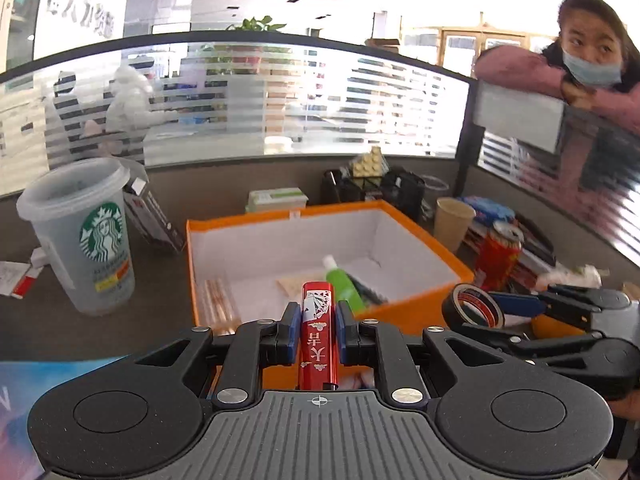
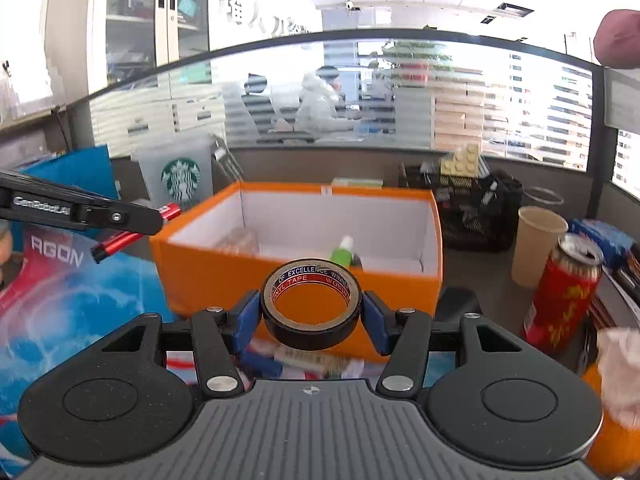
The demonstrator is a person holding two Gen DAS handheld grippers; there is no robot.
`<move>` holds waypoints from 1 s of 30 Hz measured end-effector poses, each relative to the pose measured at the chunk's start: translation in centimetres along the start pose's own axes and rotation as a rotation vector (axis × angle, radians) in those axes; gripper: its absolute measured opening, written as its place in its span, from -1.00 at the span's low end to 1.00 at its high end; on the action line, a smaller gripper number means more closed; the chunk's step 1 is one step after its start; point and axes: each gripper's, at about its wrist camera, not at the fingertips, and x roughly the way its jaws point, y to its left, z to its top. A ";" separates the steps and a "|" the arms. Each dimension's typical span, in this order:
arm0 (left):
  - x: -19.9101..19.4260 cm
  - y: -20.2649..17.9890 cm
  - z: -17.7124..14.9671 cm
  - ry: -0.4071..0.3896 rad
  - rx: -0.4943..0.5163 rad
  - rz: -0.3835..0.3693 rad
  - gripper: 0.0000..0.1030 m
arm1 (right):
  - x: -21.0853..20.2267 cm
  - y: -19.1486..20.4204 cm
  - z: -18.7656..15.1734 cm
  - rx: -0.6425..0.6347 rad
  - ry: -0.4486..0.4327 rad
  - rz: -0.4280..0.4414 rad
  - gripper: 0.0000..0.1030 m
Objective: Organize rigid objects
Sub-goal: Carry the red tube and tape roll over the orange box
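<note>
- Playing-card print on the red lighter (image 1: pixel 317 336) is showing only in our left wrist view; our right view is catching just its ends.
- Box contents are partly hiding behind the orange box (image 2: pixel 304 276) wall.
- We are clamping the left gripper (image 1: pixel 318 330) on the lighter at lower centre, and the right gripper (image 2: pixel 311 312) on the black tape roll (image 2: pixel 311 304).

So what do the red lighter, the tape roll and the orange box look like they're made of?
Red lighter: glossy printed casing, metal or plastic, hard to tell. Tape roll: shiny black vinyl, as the core label reads "vinyl tape", wound on a brown cardboard-looking core. Orange box: stiff matte cardboard by the look, with a white paper lining.
</note>
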 end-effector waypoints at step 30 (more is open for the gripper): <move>12.2 2.8 3.6 0.179 -0.031 0.142 -0.68 | 9.4 -3.3 6.1 0.055 0.088 0.046 0.01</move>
